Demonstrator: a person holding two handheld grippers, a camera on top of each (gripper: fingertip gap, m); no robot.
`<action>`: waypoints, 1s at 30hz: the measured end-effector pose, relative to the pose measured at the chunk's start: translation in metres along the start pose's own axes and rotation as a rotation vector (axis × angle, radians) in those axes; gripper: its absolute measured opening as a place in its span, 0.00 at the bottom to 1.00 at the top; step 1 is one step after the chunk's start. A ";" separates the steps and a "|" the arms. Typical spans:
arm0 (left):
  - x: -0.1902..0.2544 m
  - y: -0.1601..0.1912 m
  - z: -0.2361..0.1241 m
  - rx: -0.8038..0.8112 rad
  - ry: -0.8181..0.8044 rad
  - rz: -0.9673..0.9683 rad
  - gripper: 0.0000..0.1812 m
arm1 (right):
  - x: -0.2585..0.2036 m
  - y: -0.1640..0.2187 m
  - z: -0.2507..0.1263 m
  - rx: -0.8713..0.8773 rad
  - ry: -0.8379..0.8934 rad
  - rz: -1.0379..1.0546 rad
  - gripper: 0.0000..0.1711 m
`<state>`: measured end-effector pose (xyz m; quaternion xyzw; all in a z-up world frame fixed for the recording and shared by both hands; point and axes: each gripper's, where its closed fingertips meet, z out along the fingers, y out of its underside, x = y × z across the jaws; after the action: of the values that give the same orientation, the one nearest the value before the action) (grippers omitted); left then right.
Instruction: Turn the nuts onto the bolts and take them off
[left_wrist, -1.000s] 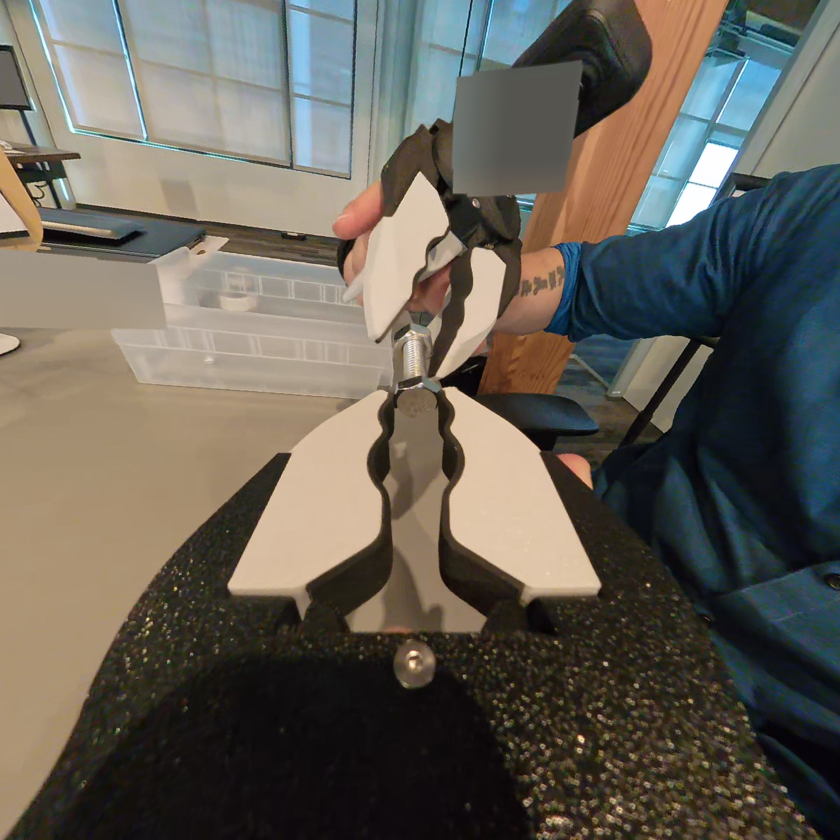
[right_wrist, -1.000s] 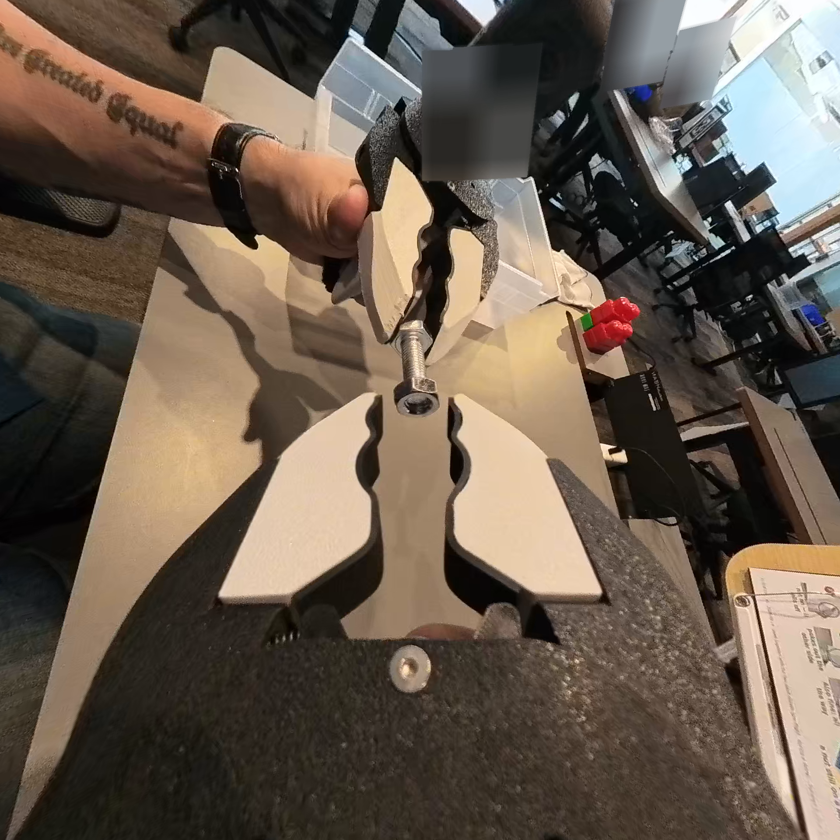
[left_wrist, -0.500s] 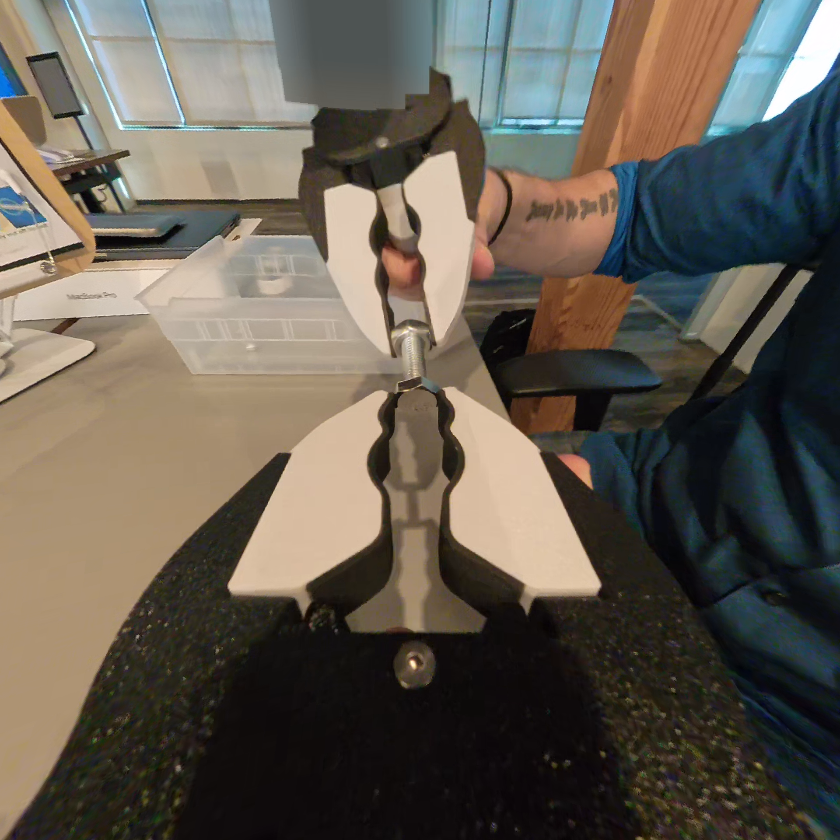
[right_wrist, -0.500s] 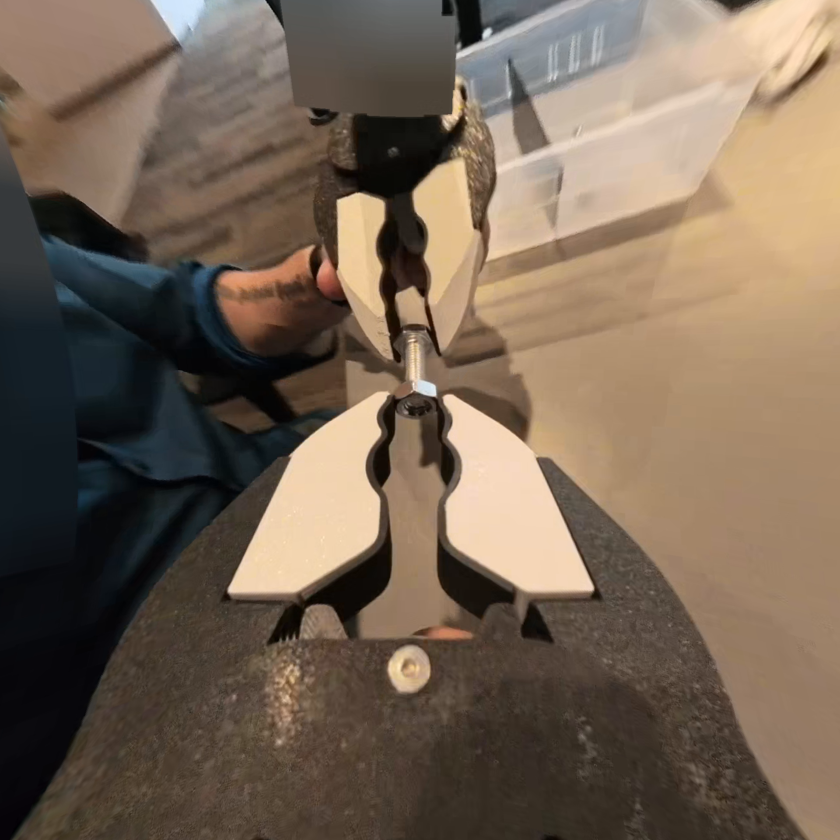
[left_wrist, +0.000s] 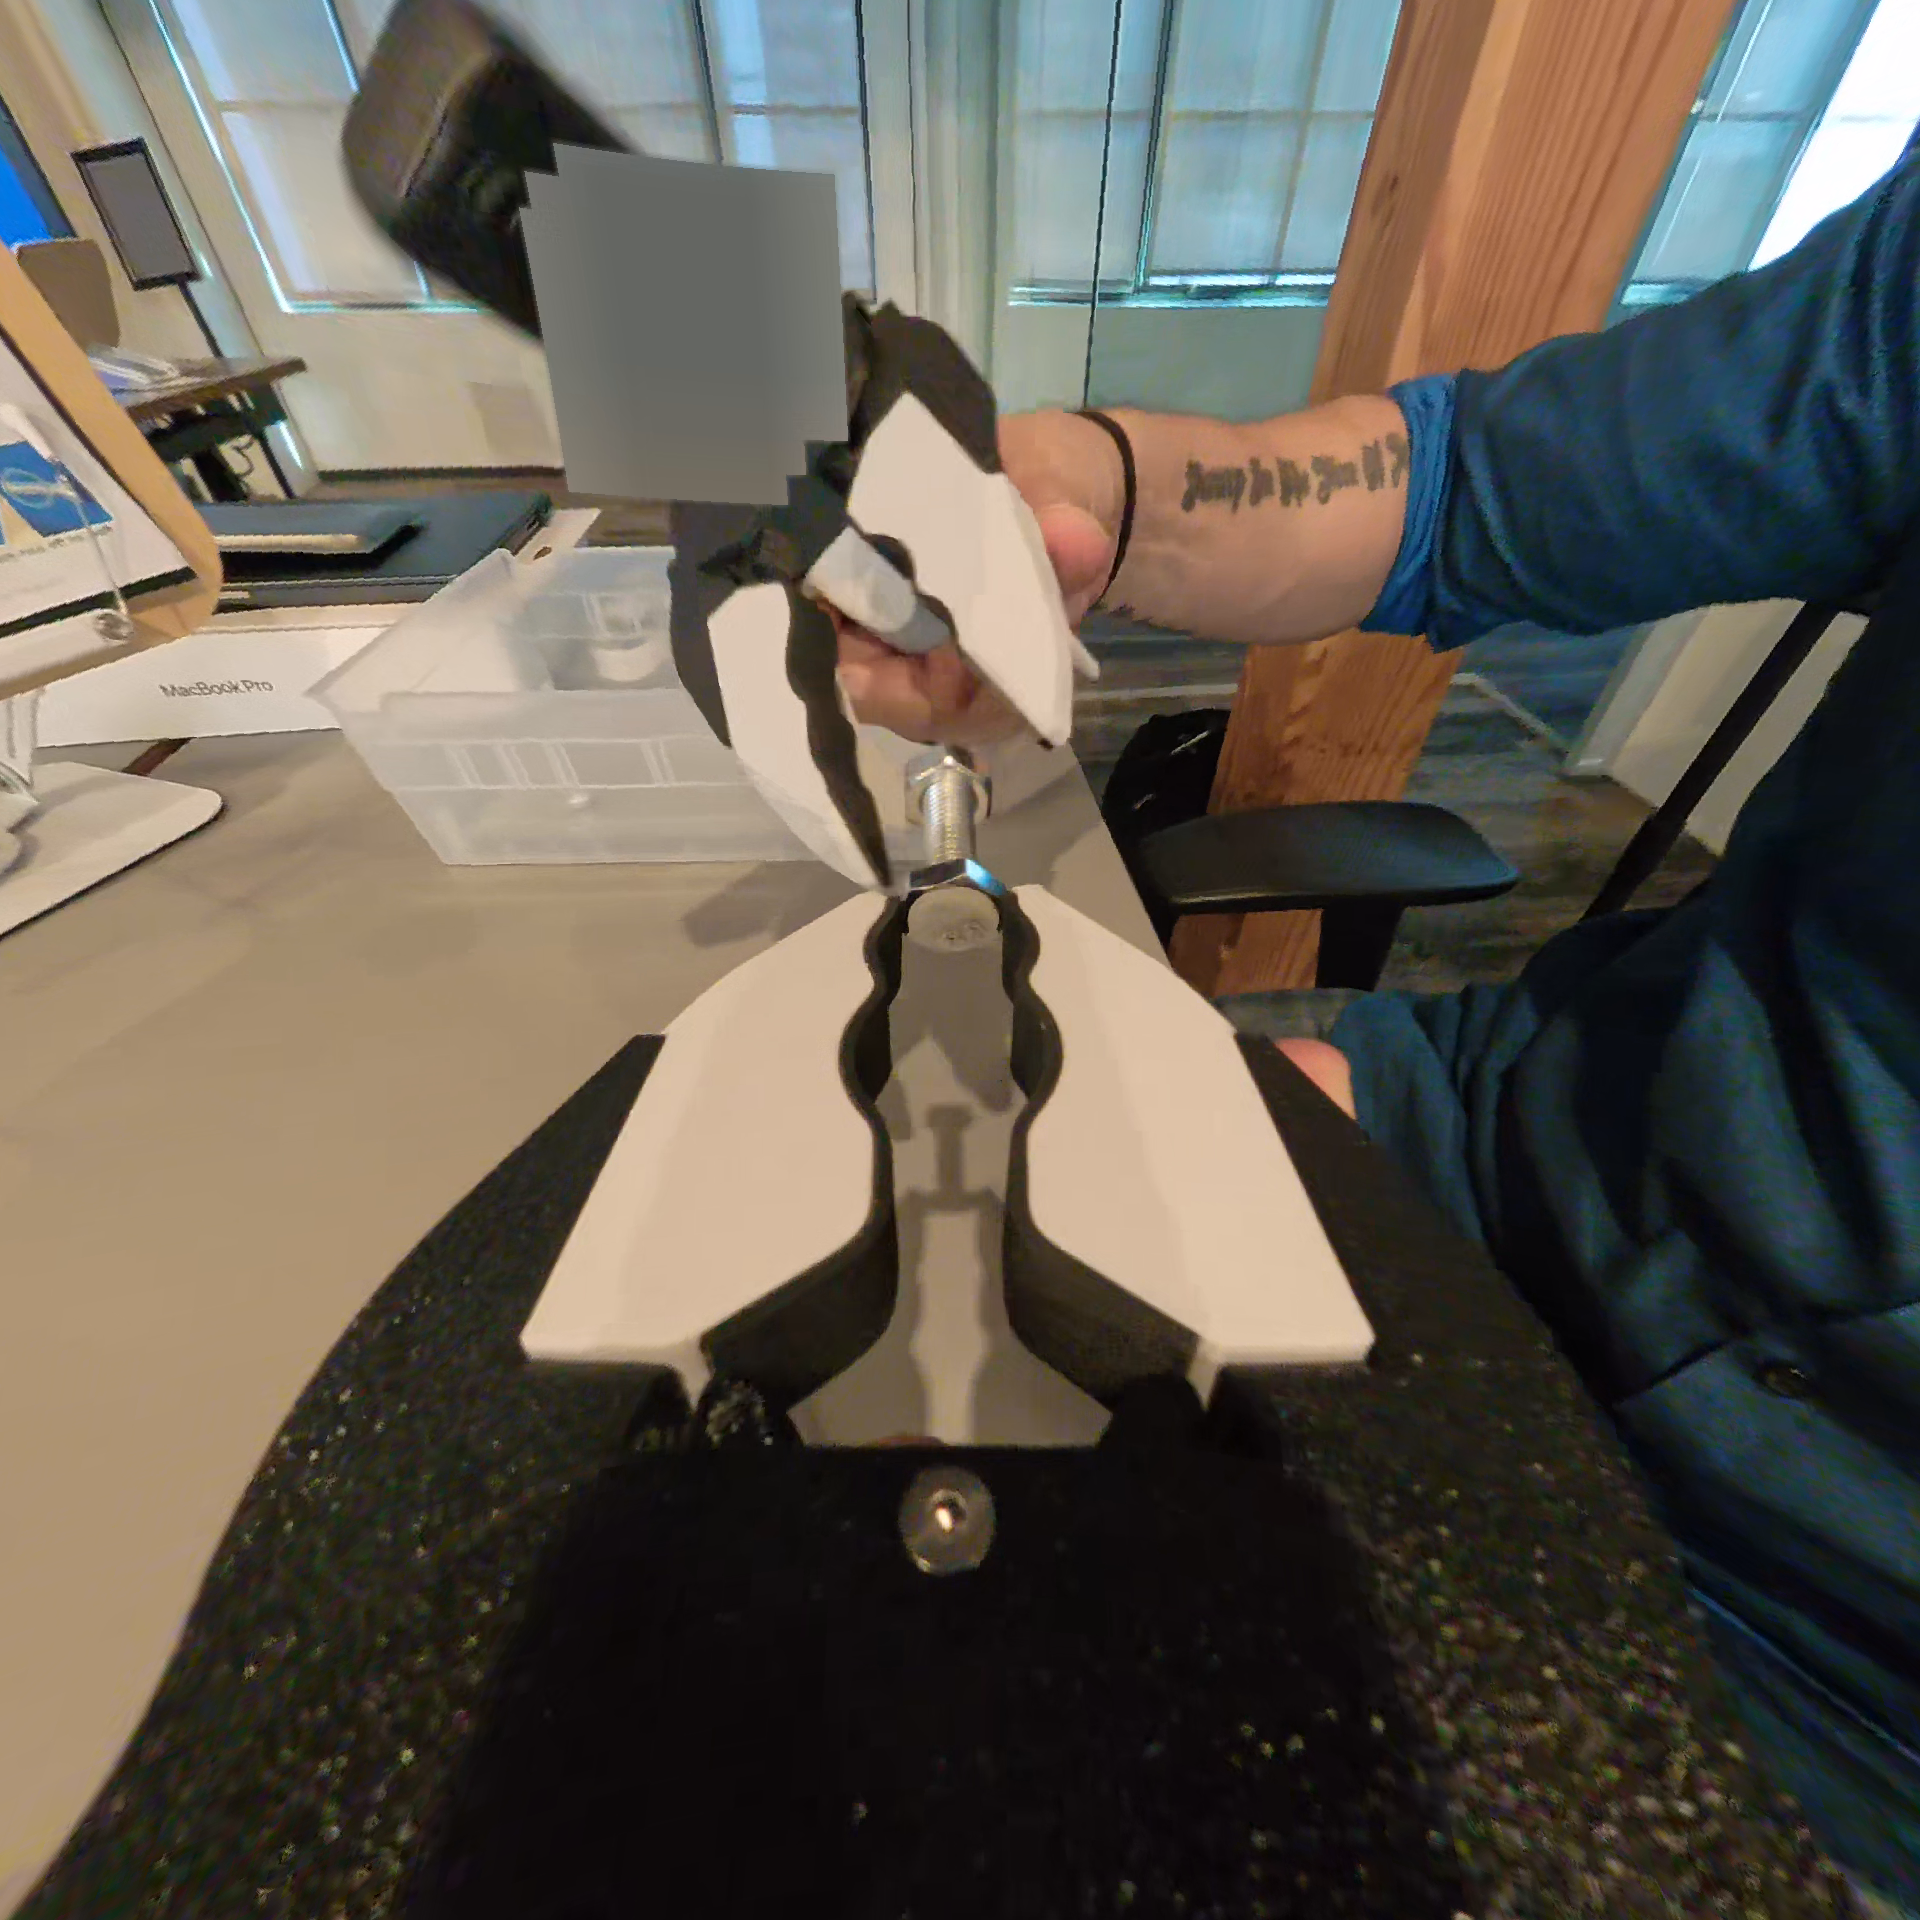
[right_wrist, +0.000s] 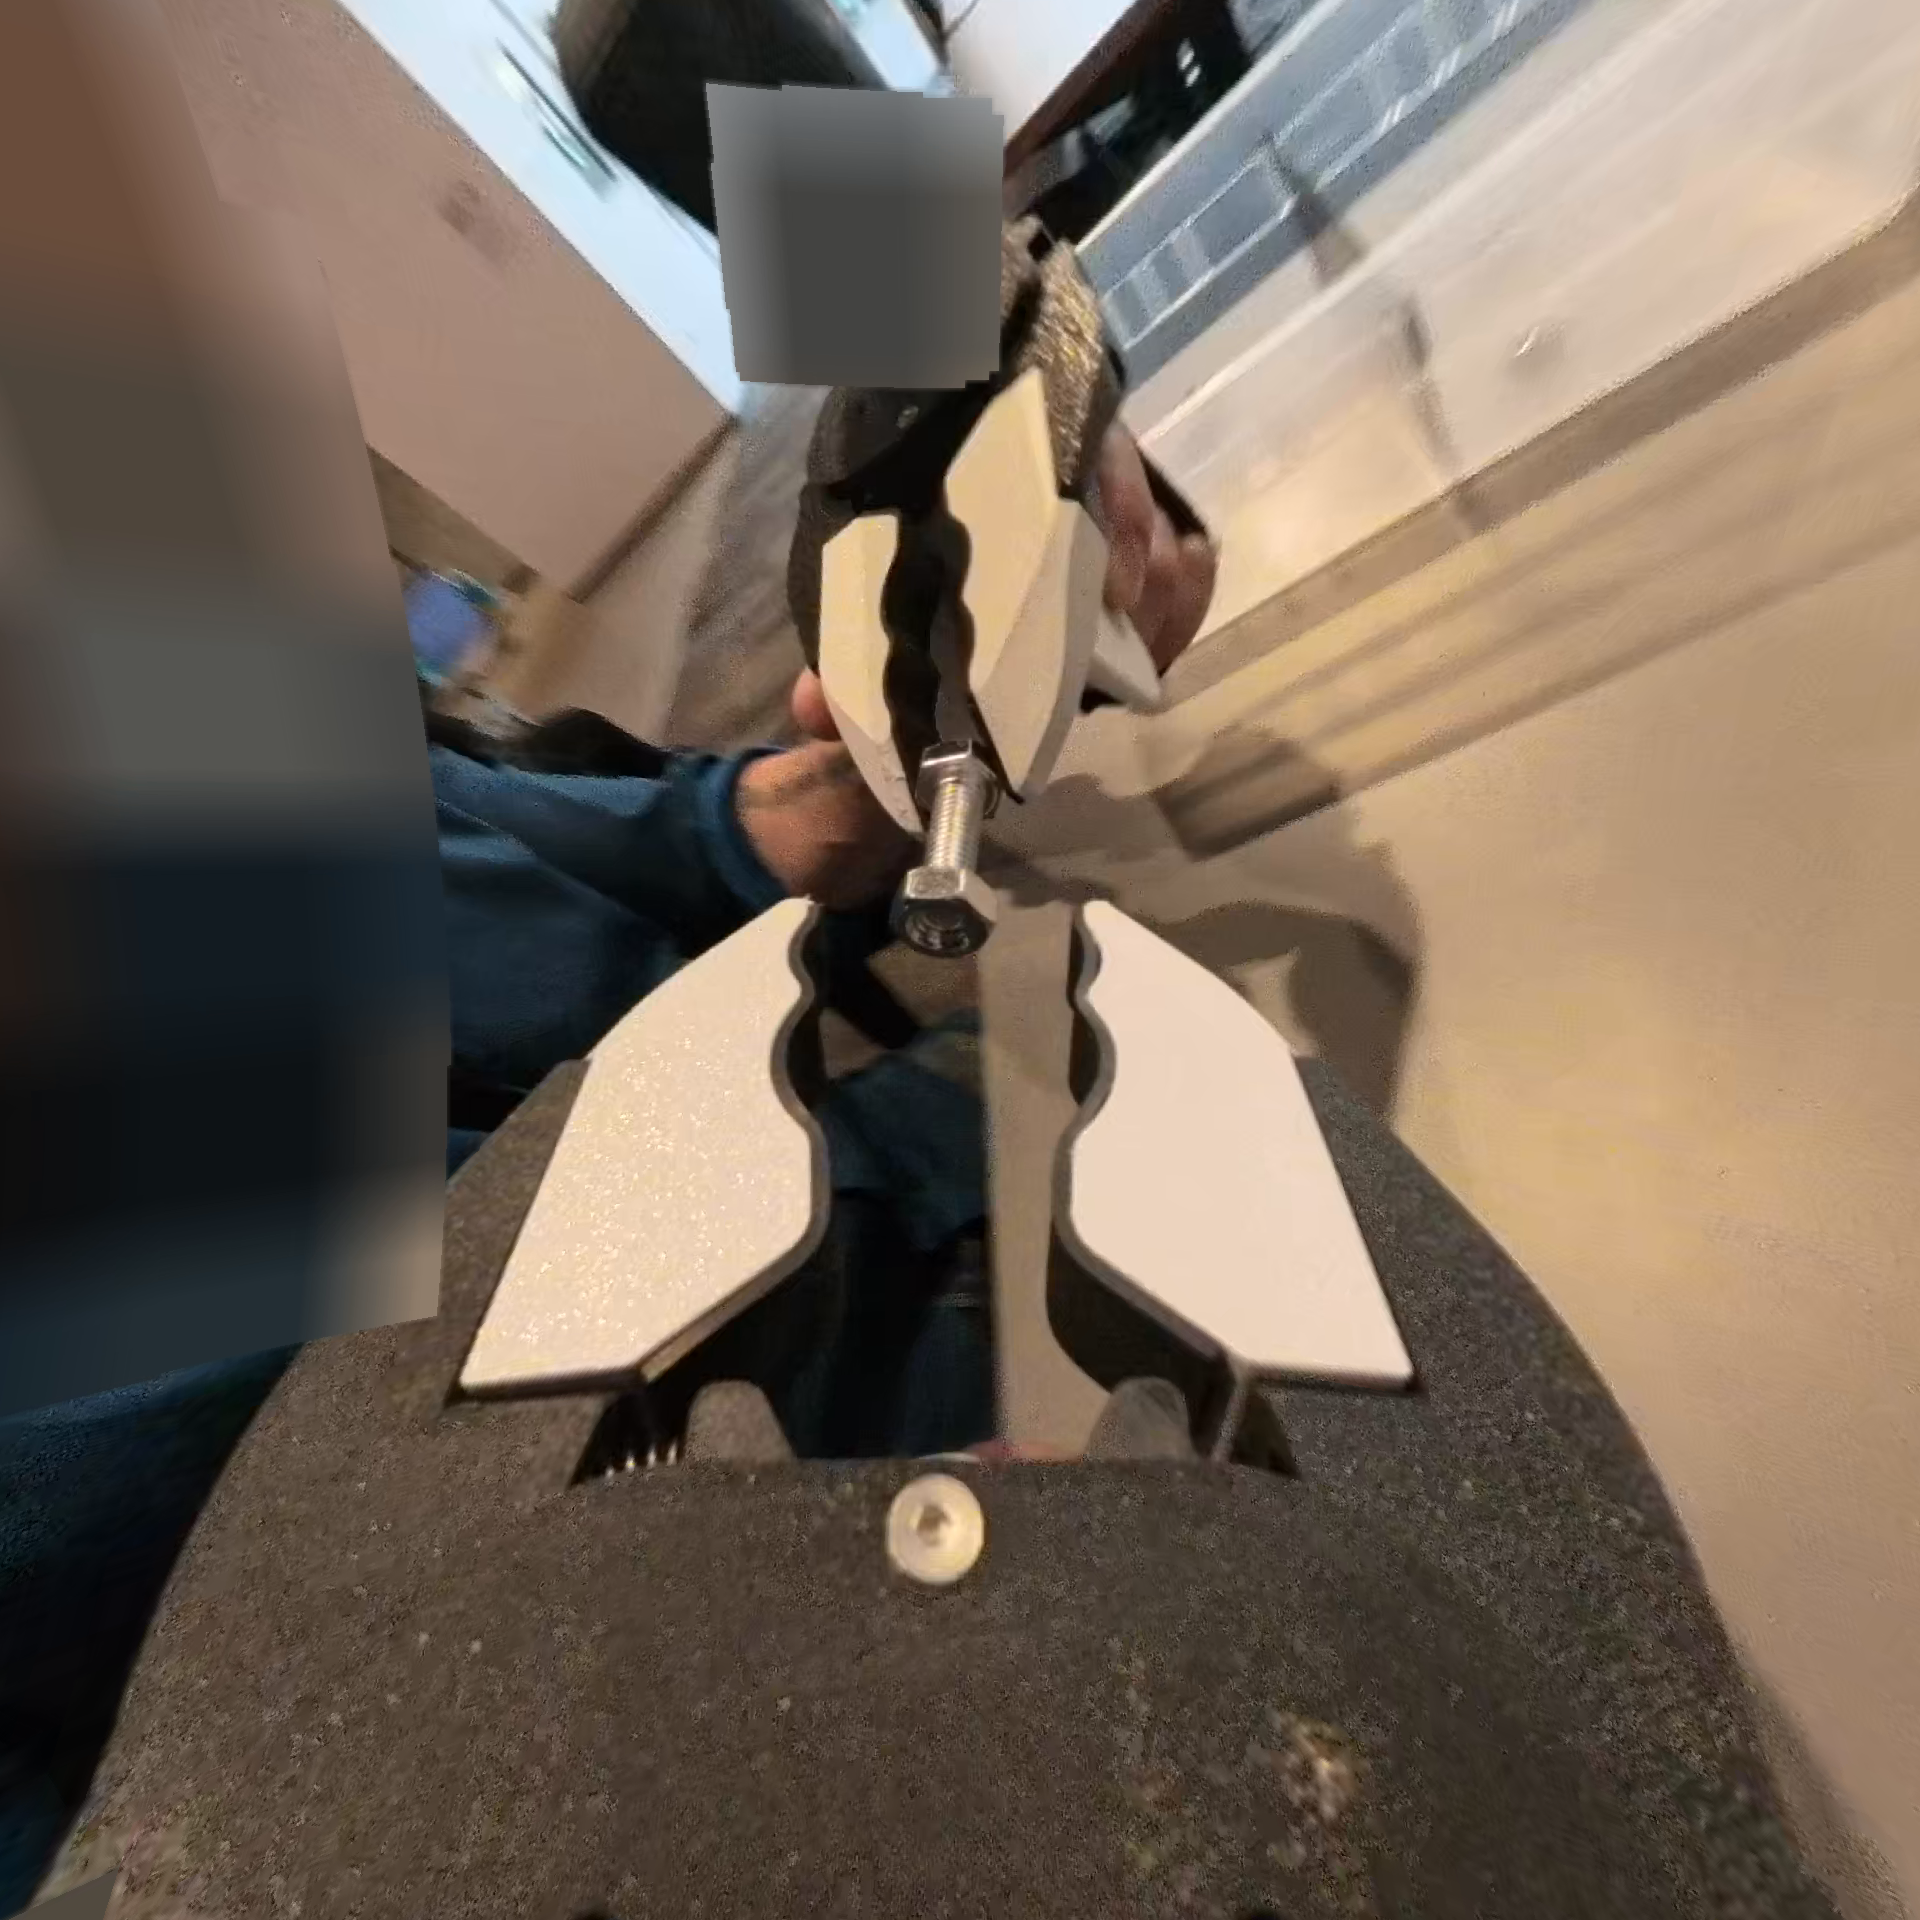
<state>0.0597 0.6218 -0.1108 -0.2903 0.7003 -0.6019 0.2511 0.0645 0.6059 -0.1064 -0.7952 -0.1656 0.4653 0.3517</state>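
The right gripper (right_wrist: 948, 910) has just let go, jaws now spread and rolled round, with the nut (right_wrist: 938, 918) loose between its tips. The left gripper (left_wrist: 953, 900) stays pinched on the bolt (left_wrist: 943, 823) head above the table's (left_wrist: 312, 1039) near edge, likely a re-grip before another turn.

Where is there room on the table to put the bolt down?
The table is bare in front of the clear box, right of the white stand. It's crowded by the edge, where the left gripper holds the bolt.
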 end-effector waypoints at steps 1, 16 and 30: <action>-0.001 -0.001 -0.001 0.016 0.005 -0.014 0.10 | 0.002 -0.003 -0.001 0.002 0.061 -0.086 0.27; 0.000 -0.008 -0.008 0.119 0.096 -0.148 0.10 | 0.004 -0.008 0.004 -0.170 0.614 -0.996 0.18; 0.002 -0.007 -0.005 0.105 0.112 -0.145 0.10 | 0.000 -0.009 0.005 -0.161 0.582 -0.968 0.11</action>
<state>0.0555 0.6236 -0.1034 -0.2927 0.6577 -0.6697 0.1824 0.0607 0.6136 -0.1015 -0.7484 -0.4423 -0.0010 0.4942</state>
